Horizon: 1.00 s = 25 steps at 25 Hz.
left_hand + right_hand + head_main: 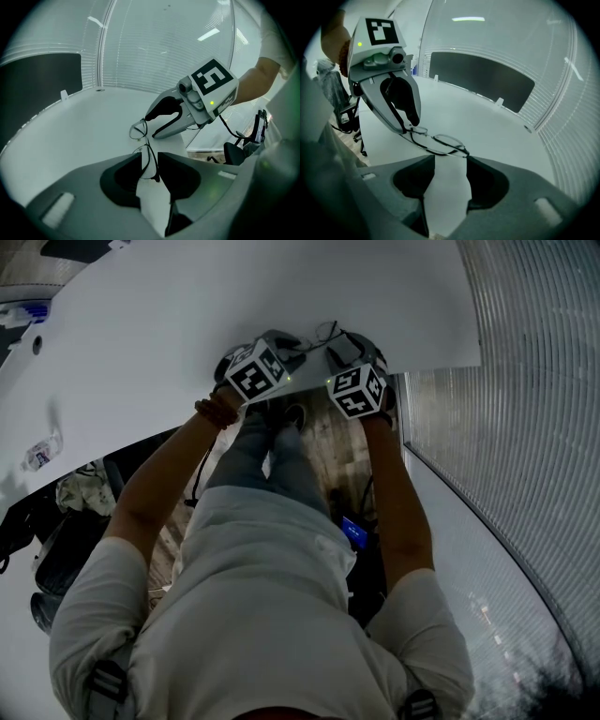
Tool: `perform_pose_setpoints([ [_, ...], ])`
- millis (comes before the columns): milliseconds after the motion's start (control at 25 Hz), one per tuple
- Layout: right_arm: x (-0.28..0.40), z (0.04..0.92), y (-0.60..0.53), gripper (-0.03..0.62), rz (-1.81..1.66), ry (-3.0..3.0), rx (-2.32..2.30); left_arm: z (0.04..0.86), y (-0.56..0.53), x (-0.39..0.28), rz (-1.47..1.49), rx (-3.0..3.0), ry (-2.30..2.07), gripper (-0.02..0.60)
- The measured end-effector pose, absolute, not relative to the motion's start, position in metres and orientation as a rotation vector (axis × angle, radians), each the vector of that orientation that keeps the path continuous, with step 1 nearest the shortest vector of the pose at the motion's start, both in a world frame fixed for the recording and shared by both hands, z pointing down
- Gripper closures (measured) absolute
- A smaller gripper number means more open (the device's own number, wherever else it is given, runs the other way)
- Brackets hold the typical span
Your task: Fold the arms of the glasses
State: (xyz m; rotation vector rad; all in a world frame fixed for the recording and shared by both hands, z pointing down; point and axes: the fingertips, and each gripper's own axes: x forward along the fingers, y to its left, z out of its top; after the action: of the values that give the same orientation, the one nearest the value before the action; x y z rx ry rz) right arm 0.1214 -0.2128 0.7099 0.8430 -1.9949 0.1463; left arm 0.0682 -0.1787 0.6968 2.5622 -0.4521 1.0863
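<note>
Thin dark-rimmed glasses (140,136) lie on the white table (70,126), arms not folded flat. My left gripper (149,161) stands open over one lens, and that lens and its arm sit in the gap between the jaws. From the other side my right gripper (147,123) reaches the far lens, jaws apart. In the right gripper view the glasses (440,140) stretch across ahead of my right gripper (449,157), one hinge by its right jaw tip, while the left gripper (405,126) straddles the other end. In the head view both marker cubes (255,371) (356,390) hover near the table's corner.
The table's edge (441,362) runs close behind both grippers. A dark panel (480,77) stands at the table's far side below slatted blinds. An office chair (344,115) stands on the floor past the edge. A small clear bottle (42,454) lies far left.
</note>
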Motion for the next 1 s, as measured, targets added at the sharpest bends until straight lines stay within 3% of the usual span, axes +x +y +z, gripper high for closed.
perform_pose_setpoints([
  [440, 0.136, 0.679, -0.204, 0.385, 0.25, -2.057, 0.974, 0.683, -0.185, 0.058, 1.02, 2.545, -0.551, 0.469],
  [1000, 0.081, 0.486, -0.2, 0.385, 0.221, -2.388, 1.108, 0.512, -0.184, 0.03, 0.559, 2.563, -0.797, 0.492],
])
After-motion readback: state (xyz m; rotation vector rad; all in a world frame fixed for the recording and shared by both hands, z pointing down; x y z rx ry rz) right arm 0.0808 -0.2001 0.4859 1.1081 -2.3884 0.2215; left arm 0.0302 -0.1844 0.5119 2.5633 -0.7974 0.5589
